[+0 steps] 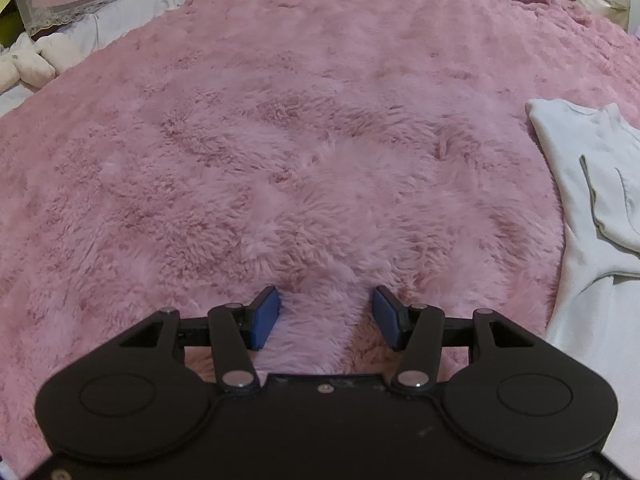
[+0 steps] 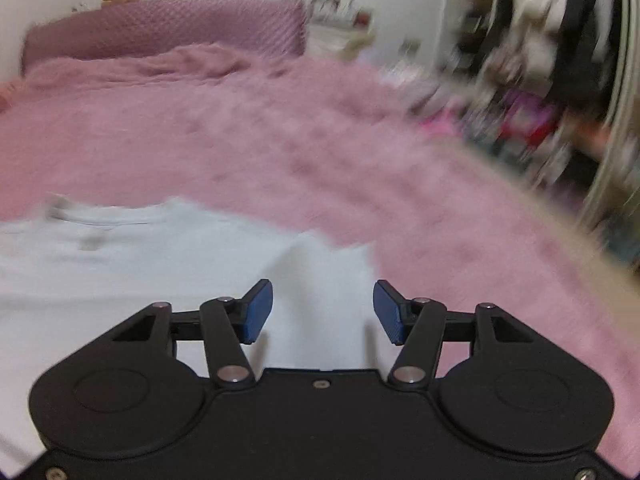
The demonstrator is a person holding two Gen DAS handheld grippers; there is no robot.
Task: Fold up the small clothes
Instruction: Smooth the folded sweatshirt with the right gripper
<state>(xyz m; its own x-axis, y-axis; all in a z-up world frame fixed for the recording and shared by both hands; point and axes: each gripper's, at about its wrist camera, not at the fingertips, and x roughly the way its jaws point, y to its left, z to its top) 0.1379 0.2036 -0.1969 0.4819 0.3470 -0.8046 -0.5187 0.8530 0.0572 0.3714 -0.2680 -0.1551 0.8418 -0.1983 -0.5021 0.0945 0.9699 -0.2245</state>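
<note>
A small white garment (image 1: 592,216) lies flat on the fluffy pink blanket (image 1: 304,152), at the right edge of the left wrist view. My left gripper (image 1: 326,316) hovers over bare blanket to the left of it, open, with nothing between its blue pads. In the right wrist view, which is blurred by motion, the same white garment (image 2: 132,268) spreads across the lower left. My right gripper (image 2: 323,310) is above the garment's right part, close to its edge, open and holding nothing.
A pink padded headboard (image 2: 168,28) stands at the far end of the bed. Pillows and soft toys (image 1: 28,64) lie off the blanket's left side. A cluttered rack of clothes (image 2: 552,60) stands beyond the bed's right edge (image 2: 540,208).
</note>
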